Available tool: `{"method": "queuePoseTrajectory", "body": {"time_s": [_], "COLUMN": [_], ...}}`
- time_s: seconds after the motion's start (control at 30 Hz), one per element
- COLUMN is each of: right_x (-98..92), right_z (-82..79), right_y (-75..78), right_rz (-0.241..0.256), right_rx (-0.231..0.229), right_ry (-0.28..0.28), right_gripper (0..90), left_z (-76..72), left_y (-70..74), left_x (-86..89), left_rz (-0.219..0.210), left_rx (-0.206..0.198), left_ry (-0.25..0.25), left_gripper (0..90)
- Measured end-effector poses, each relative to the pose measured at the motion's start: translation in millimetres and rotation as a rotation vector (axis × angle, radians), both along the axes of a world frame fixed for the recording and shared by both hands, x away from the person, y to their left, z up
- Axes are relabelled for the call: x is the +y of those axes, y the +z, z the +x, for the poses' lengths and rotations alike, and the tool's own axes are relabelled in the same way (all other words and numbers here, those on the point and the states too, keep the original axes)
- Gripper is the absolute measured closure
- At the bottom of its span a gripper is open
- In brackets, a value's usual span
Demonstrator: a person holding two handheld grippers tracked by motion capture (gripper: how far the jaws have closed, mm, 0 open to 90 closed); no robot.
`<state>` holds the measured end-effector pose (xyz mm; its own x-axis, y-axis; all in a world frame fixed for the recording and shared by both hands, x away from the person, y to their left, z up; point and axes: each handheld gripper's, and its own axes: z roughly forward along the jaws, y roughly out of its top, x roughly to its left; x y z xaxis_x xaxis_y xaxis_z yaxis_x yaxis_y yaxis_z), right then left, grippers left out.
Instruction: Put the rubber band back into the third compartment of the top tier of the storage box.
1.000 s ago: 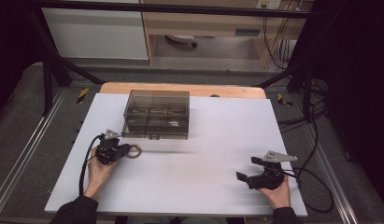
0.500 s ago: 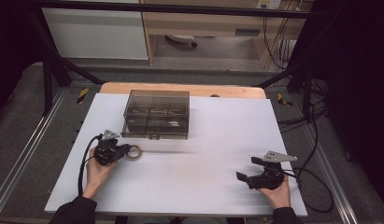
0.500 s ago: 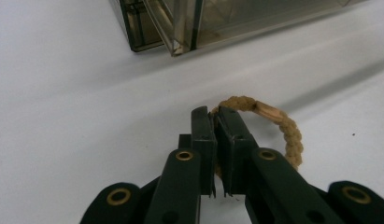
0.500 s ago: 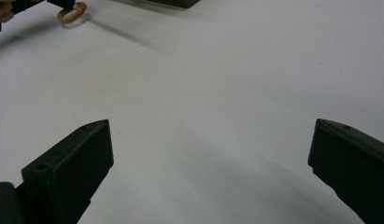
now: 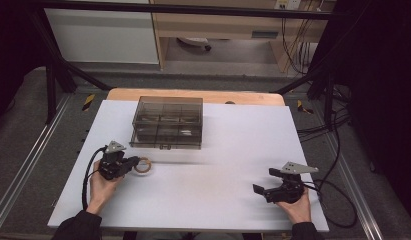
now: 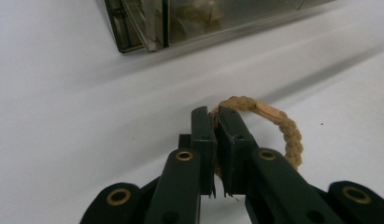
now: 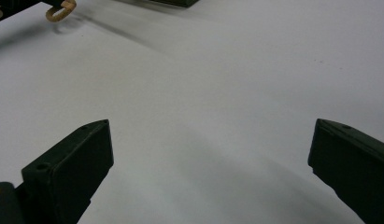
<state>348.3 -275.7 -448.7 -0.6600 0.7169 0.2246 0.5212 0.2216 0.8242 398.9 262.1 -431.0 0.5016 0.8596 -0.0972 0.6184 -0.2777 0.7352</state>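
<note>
Fingers of your left gripper are clenched on the near arc of the tan braided cord ring, which lies flat on the white table ahead-right of them; the smoky clear compartment box sits just beyond. Your right gripper fingers are spread, well apart.

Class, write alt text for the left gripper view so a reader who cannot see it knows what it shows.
The left tool, its two black jaws closed together, pinches a tan braided ring that lies on the white table. Behind it stands a corner of a smoky clear plastic box.
</note>
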Motion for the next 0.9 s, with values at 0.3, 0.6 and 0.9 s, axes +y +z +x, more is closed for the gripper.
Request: {"method": "queuePoseTrajectory", "body": {"time_s": [0.3, 0.6, 0.9], "right_x": [-0.1, -0.3, -0.1], "right_z": [-0.1, -0.2, -0.1], "right_y": [0.1, 0.3, 0.2], "right_rz": [0.0, 0.0, -0.001], "right_rx": [0.0, 0.001, 0.001], "right_ry": [0.001, 0.001, 0.001], "right_gripper": [0.7, 0.7, 0.7], "left_z": [-7.8, -13.1, -18.7], "left_y": [5.9, 12.3, 20.6], "left_x": [-1.6, -3.0, -8.7], "left_rz": [-0.004, -0.006, -0.01], "left_rx": [-0.015, -0.016, -0.025], "left_ry": [-0.013, -0.022, -0.046], "left_gripper": [85.3, 85.4, 85.3]}}
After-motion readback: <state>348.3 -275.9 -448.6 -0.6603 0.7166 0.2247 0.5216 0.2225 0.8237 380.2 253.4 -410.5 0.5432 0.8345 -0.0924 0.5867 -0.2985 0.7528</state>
